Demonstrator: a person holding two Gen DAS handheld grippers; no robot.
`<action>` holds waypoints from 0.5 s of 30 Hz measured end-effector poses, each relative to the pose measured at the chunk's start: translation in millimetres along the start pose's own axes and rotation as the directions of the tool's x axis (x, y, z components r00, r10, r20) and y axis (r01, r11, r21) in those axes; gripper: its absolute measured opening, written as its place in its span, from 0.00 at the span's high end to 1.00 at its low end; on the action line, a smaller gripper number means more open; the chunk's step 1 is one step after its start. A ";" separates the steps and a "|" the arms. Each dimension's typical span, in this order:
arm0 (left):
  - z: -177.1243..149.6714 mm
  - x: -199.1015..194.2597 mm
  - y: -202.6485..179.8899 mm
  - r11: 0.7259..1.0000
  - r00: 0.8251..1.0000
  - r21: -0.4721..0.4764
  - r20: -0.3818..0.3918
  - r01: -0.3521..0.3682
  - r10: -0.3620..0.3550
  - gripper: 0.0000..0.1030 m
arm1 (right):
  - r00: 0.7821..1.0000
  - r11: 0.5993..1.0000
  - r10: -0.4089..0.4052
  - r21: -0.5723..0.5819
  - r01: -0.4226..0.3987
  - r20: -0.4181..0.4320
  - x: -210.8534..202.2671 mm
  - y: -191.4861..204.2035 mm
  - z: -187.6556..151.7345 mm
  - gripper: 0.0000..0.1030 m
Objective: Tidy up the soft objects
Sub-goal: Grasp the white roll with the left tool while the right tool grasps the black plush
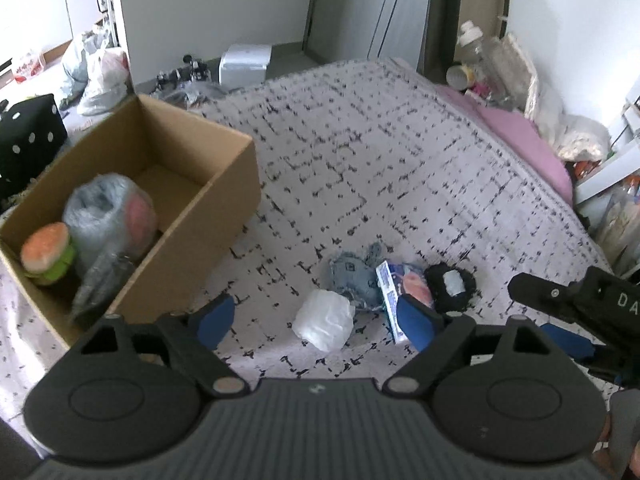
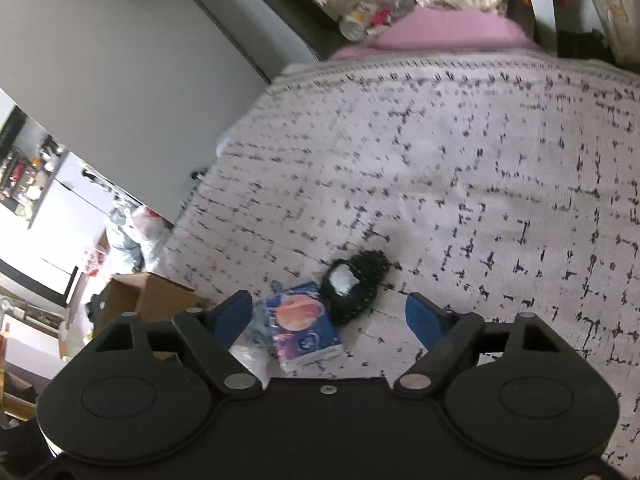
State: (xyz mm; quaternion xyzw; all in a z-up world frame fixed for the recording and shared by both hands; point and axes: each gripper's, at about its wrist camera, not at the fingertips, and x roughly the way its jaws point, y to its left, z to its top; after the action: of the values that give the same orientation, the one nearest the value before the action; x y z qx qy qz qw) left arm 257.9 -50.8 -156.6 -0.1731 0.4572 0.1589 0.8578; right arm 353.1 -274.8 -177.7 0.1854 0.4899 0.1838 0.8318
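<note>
On the patterned bed cover lie a white soft bundle (image 1: 325,321), a blue-grey plush (image 1: 356,274), a blue tissue pack (image 1: 394,294) and a black fuzzy item with a white patch (image 1: 450,283). My left gripper (image 1: 316,320) is open above the white bundle. My right gripper (image 2: 330,316) is open over the tissue pack (image 2: 302,326) and the black item (image 2: 356,284); it also shows in the left wrist view (image 1: 568,304). A cardboard box (image 1: 224,184) at left holds a burger plush (image 1: 46,254), a wrapped grey-pink plush (image 1: 108,212) and a dark bagged item (image 1: 102,280).
A pink sheet (image 1: 520,136) and clutter of bottles and bags (image 1: 492,68) line the bed's far right edge. A black dotted cushion (image 1: 28,140), plastic bags (image 1: 100,76) and a white box (image 1: 244,62) lie on the floor beyond the box.
</note>
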 end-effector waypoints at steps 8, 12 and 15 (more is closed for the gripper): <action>-4.7 48.6 -4.7 1.000 0.997 0.005 -0.076 -0.022 0.023 0.28 | 0.997 0.999 -0.052 0.001 0.052 -0.049 37.1 -6.6 5.1 0.23; -6.2 67.9 -3.8 0.999 0.994 0.011 -0.107 -0.033 0.034 0.35 | 0.996 0.998 -0.064 -0.021 0.063 -0.068 53.8 -2.7 9.9 0.24; -6.0 79.0 0.5 0.999 0.992 0.007 -0.123 -0.041 0.041 0.38 | 0.992 0.994 -0.102 -0.058 0.098 -0.073 64.8 0.3 11.0 0.24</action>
State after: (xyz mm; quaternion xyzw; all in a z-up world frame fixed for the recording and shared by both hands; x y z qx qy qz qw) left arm 295.3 -44.0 -226.0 -0.1714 0.5130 0.1647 0.8249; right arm 392.2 -244.4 -221.0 0.1312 0.5245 0.1621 0.8255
